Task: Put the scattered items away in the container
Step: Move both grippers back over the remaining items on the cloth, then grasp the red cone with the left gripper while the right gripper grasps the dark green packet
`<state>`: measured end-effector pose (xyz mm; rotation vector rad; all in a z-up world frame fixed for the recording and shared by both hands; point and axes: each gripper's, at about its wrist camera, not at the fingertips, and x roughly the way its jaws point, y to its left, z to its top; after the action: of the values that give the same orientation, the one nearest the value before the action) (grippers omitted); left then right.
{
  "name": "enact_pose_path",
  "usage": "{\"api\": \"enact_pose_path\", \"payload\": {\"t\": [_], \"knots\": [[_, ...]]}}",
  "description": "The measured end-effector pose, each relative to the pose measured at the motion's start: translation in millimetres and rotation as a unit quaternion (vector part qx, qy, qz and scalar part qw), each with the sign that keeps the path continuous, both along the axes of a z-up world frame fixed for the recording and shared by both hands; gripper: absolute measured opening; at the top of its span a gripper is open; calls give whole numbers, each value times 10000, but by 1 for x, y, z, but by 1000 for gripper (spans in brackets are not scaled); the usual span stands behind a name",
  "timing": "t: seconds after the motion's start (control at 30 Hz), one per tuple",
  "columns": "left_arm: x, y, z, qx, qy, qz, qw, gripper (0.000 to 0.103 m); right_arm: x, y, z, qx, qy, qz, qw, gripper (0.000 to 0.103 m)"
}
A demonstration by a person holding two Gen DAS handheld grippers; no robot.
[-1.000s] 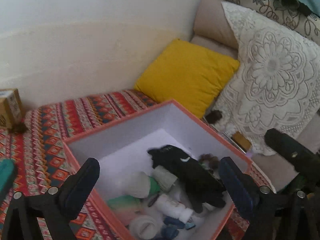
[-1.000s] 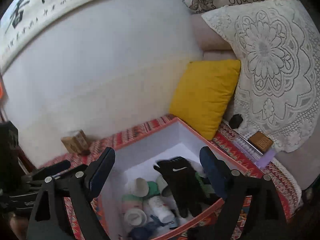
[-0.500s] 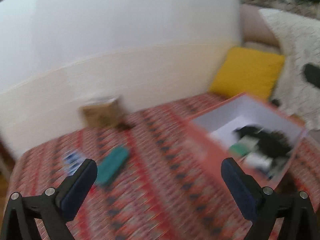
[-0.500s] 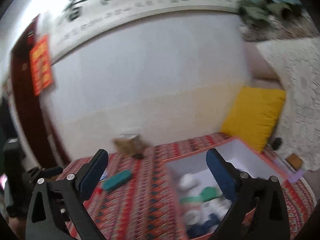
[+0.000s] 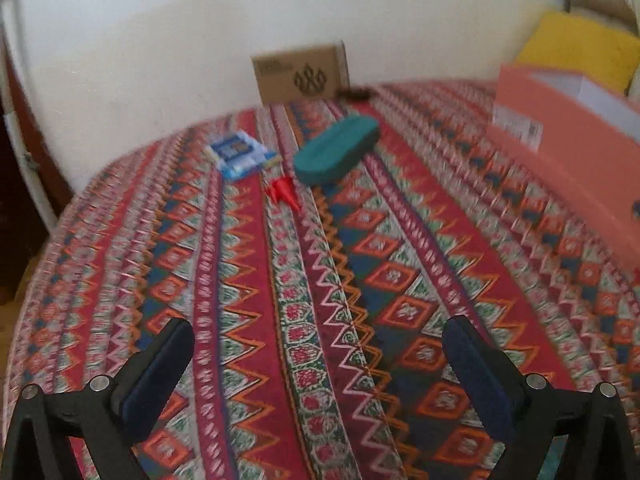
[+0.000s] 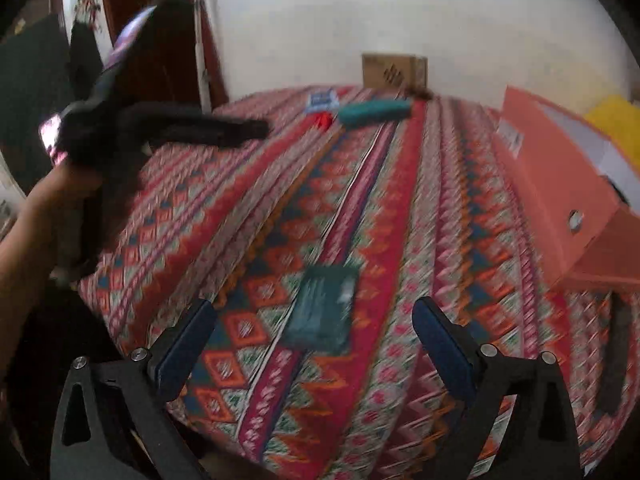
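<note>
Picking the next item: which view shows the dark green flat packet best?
Right wrist view: the dark green flat packet lies on the patterned cloth just ahead of the open right gripper. The left wrist view doesn't show it.

Both views smeared by motion, so cloth pattern (image 6: 360, 208) is streaky. Orange box (image 5: 568, 152) cut off by right edge in left wrist view; inside mostly hidden behind its near wall, contents can't be made out. Label on box too blurred to read. Dark flat packet (image 6: 324, 308) near right gripper (image 6: 316, 348): print unreadable. Small red thing (image 5: 282, 192) by teal case (image 5: 336, 148), too small/blurry to ID. Blue packet (image 5: 240, 154) text illegible. Yellow cushion (image 5: 580, 56) partly behind box. Left gripper (image 6: 256, 128) tips blurred in right wrist view.
</note>
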<state>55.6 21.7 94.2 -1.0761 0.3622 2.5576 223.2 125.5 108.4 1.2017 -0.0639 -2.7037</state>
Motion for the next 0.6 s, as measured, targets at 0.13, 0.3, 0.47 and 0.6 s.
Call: {"api": "enact_pose_path", "payload": {"t": [0.13, 0.3, 0.47, 0.6], "knots": [[-35, 7, -28, 84, -350, 124, 9993, 102, -6, -4, -16, 86, -69, -112, 9999, 100], [-88, 22, -49, 176, -635, 556, 9963, 102, -18, -5, -40, 104, -247, 14, 9996, 95], [-150, 47, -77, -38, -903, 602, 9941, 97, -39, -6, -60, 205, -574, 98, 9981, 65], [-186, 54, -89, 387, -913, 522, 9937, 94, -52, -8, -67, 297, -619, 258, 9973, 53]]}}
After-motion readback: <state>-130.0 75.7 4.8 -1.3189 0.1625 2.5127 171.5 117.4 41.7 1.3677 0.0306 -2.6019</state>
